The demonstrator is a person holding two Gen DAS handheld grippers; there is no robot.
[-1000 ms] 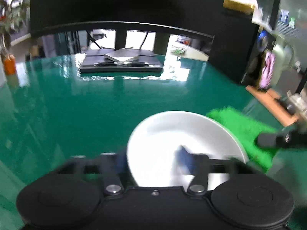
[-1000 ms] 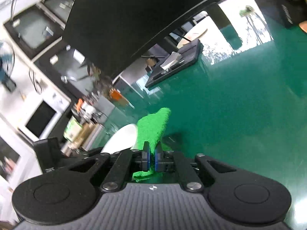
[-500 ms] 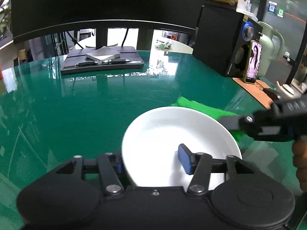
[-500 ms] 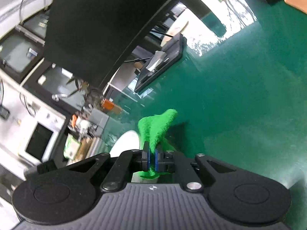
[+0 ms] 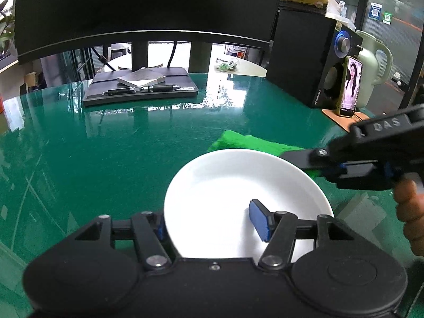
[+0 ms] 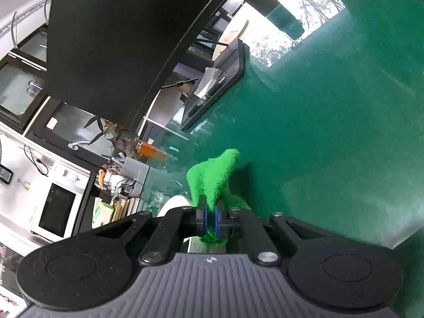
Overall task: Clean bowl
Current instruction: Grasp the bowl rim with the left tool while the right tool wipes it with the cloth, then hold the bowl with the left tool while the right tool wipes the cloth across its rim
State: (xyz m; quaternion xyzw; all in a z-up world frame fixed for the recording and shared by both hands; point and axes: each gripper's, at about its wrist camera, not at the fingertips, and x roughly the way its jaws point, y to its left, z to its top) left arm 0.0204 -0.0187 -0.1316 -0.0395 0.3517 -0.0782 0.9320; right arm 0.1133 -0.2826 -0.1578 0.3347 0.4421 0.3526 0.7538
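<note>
You're gripping the white bowl [image 5: 243, 198] by its near rim with the left gripper [image 5: 213, 225], and the right gripper [image 6: 209, 218] is pinching the green cloth [image 6: 213, 177] just past the bowl's far rim, so I'm guessing the wiping isn't started yet.

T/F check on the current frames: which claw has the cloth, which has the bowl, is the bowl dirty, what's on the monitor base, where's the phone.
1. The right claw is shut on the green cloth. True.
2. The left claw grips the white bowl with one finger inside it and one outside. True.
3. Food residue is visible in the bowl. False: its inside looks plain white.
4. A mug stands on the monitor base. False: a notepad and pens lie there.
5. The phone stands upright by the black speaker, screen lit. True.
</note>
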